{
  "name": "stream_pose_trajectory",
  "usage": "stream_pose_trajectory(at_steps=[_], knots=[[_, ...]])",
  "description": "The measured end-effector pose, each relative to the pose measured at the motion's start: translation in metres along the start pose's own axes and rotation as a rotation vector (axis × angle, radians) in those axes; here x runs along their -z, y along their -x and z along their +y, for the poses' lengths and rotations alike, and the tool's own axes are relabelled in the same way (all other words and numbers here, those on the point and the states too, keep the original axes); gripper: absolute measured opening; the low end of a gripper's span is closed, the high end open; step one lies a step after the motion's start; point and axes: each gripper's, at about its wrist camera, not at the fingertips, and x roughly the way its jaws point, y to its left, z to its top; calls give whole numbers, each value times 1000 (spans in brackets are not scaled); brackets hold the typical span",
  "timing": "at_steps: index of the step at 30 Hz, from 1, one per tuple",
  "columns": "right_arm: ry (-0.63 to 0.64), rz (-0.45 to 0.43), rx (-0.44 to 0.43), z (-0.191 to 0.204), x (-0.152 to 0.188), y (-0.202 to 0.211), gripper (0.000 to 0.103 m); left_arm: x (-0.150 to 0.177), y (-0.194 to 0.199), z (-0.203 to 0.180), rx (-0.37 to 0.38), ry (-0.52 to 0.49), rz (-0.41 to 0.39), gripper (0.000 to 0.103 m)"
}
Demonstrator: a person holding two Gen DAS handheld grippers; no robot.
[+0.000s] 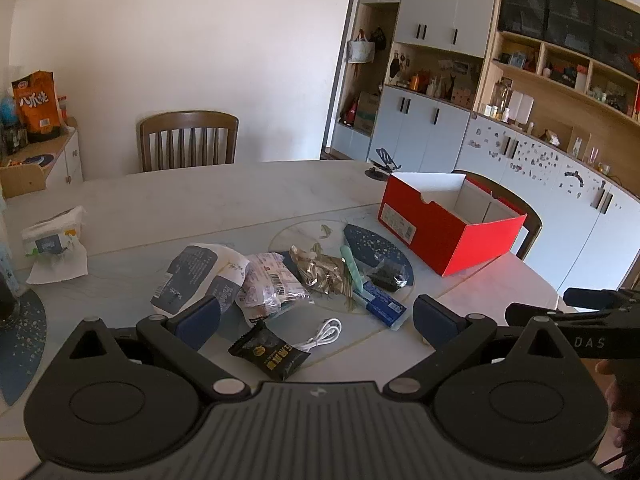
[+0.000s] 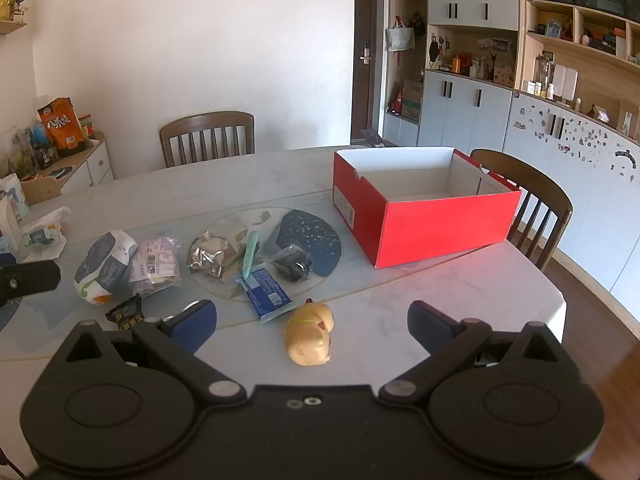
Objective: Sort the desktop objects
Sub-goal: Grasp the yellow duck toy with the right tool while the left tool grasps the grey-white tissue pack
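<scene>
Marble table [image 2: 400,300], white wall [image 2: 200,40], wooden chairs [image 2: 208,138]

Both wrist cameras look forward and downward over their own gripper across the surface [image 1: 168,200], the left one sitting close above the snack pile, the right one further right, both sharing the red box [image 2: 424,216].

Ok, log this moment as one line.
left gripper: open, empty | right gripper: open, empty | red box: empty | items on table: unsorted
</scene>
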Motion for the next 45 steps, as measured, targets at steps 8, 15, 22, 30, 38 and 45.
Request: stream_pose_trajectory(at_steps=[8, 15, 22, 30, 38, 45], knots=[[2, -5, 22, 5, 3, -7, 102, -3, -7, 17, -15, 0, 1, 103], [24, -5, 22, 12, 8, -15, 102, -5, -19, 29, -42, 1, -1, 103], [39, 5, 1, 13, 7, -33, 99, -2, -37, 39, -110, -23, -16, 103], [78, 30, -47, 8, 10, -61, 94, 0, -75, 59, -143, -74, -27, 103], [136, 81, -87, 4, 15, -89, 94, 2, -119, 82, -172, -129, 12, 103], [153, 135, -84, 4, 20, -112, 94, 3, -146, 96, -166, -145, 55, 103]])
